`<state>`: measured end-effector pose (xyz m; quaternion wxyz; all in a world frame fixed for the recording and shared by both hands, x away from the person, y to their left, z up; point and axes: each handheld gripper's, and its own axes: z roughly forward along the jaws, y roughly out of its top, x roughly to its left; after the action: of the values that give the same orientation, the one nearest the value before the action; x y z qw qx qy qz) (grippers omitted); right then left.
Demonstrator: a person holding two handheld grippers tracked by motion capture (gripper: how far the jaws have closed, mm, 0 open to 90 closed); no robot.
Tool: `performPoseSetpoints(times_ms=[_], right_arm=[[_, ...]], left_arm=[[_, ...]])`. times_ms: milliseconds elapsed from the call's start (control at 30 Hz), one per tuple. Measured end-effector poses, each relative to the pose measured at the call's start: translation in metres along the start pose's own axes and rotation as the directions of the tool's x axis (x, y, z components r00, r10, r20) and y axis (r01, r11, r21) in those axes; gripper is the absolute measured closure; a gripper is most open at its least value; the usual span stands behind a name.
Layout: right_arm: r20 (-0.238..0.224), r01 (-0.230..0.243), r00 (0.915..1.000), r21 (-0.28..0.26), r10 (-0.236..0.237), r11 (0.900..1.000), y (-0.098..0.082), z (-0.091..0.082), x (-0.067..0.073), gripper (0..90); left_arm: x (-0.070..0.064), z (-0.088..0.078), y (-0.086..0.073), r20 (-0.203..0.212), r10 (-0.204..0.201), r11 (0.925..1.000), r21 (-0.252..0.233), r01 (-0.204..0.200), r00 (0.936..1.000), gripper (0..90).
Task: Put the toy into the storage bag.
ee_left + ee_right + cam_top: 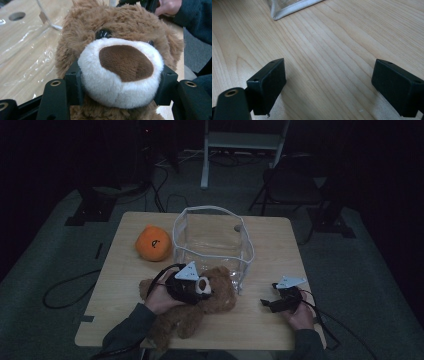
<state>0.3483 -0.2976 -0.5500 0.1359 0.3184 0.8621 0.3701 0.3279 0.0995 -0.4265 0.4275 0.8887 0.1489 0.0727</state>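
Observation:
A brown teddy bear [210,297] lies near the table's front edge, just in front of a clear plastic bag [212,242]. My left gripper [192,287] is shut on the bear's white muzzle [120,75]; both pads press into the plush at its sides. An orange plush ball [153,243] sits to the left of the bag. My right gripper [274,304] rests at the table's front right, open, with bare wood between its fingertips [268,82].
The bag's white-trimmed corner [287,10] lies ahead of the right gripper. A person's other hand and dark sleeve [185,12] are behind the bear. Cables [65,290] trail off the table's left side. A chair [292,185] stands beyond the table.

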Motion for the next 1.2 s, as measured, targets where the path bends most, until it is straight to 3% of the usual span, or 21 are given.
performPoseSetpoints(times_ms=[667,1200], right_arm=[[-0.001,-0.001,1.0000,0.000,0.001,1.000,0.000,0.000,0.000,11.4],[0.000,-0.001,1.0000,0.000,0.001,1.000,0.000,0.000,0.000,11.4]], left_arm=[[0.003,-0.022,0.004,-0.012,-0.043,0.9921,-0.119,0.041,0.9990,41.3],[0.002,-0.032,0.009,-0.010,-0.043,0.9864,-0.159,0.040,0.9990,41.5]])
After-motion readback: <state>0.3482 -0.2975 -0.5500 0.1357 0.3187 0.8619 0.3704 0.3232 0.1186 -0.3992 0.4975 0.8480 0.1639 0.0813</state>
